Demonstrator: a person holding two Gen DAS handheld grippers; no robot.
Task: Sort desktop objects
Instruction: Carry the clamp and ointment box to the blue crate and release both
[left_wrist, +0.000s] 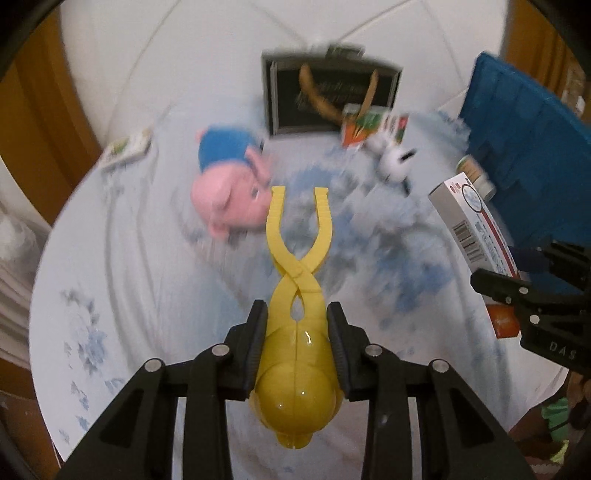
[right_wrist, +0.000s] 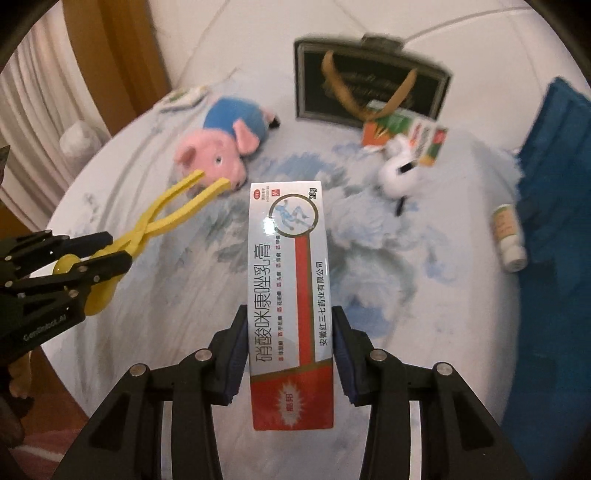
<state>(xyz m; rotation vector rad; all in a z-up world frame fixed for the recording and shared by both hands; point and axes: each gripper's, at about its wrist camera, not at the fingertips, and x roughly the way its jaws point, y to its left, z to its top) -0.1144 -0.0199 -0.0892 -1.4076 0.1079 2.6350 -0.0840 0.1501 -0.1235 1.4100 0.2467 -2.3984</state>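
Both grippers loaded, both lifted above the round table with the pale blue-and-white patterned cloth (right_wrist: 184, 295). We judge this the carry step of the sort: two items picked, neither yet delivered.

Nearest, left view: our left gripper (left_wrist: 297, 343) is closed around the glossy bulb end of a yellow plastic scissor-style clamp toy (left_wrist: 295, 295). Pads press both flanks; the toy's two long arms point forward, spread apart at the tips.

Nearest, right view: our right gripper (right_wrist: 290, 354) clamps a long white-and-red cardboard ointment box (right_wrist: 290, 295) across its narrow width near the red end. Jaws only box-wide apart, box running straight out ahead.

Mid-table: pink plush pig in a blue top (right_wrist: 221, 147) lying just beyond the yellow tips; small white plush toy with black markings (right_wrist: 399, 170) right of centre; small white bottle with a pale label (right_wrist: 509, 240) lying on its side, beside the blue plastic crate (right_wrist: 554, 221) at the right edge.

Far: orange-and-green carton (right_wrist: 406, 136), touching or overlapping the white plush; dark rectangular gift bag with brown ribbon handles (right_wrist: 369, 85); flat packet (right_wrist: 181, 98) at far left rim.

Next move, as we judge it: carry each item to its container, likely crate or bag, which one we cannot tell. Keep the yellow arms clear of the pig.
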